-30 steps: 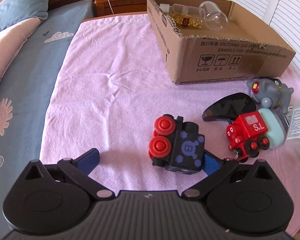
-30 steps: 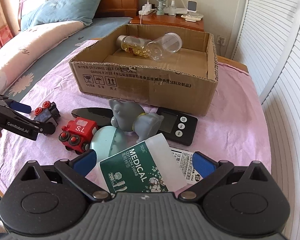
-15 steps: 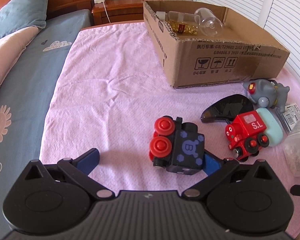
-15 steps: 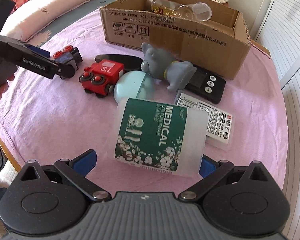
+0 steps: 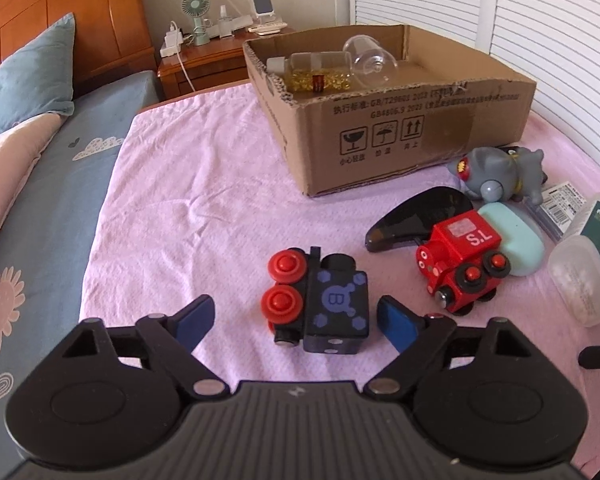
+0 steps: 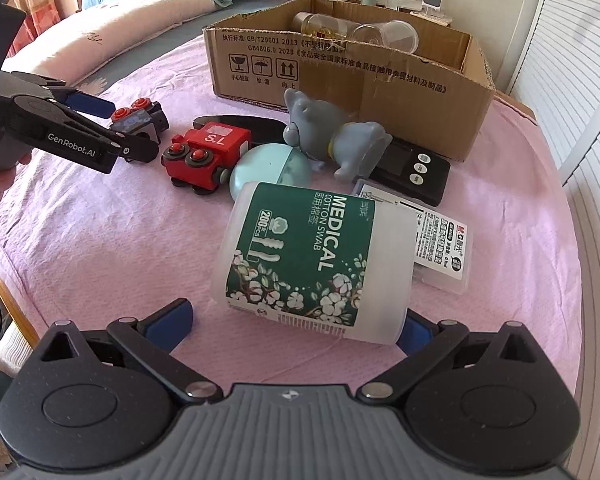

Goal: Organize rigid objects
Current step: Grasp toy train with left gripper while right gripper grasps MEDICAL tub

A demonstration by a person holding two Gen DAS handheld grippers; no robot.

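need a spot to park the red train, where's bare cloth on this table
Free: the pink cloth left of the cardboard box, beyond the black train. Crowded: red train, grey toy, swab tub bunched before the box.

A pink cloth (image 5: 204, 184) bears a cardboard box (image 5: 404, 136), toy trains (image 5: 324, 304) – and a swab tub (image 6: 316, 256).

I am working in a home bedroom: a bed with a wooden headboard (image 5: 60, 36), a blue pillow (image 5: 24, 88) and flowered bedding (image 5: 36, 208), beside a wooden nightstand (image 5: 204, 68) carrying a desk fan (image 5: 196, 12) and chargers.
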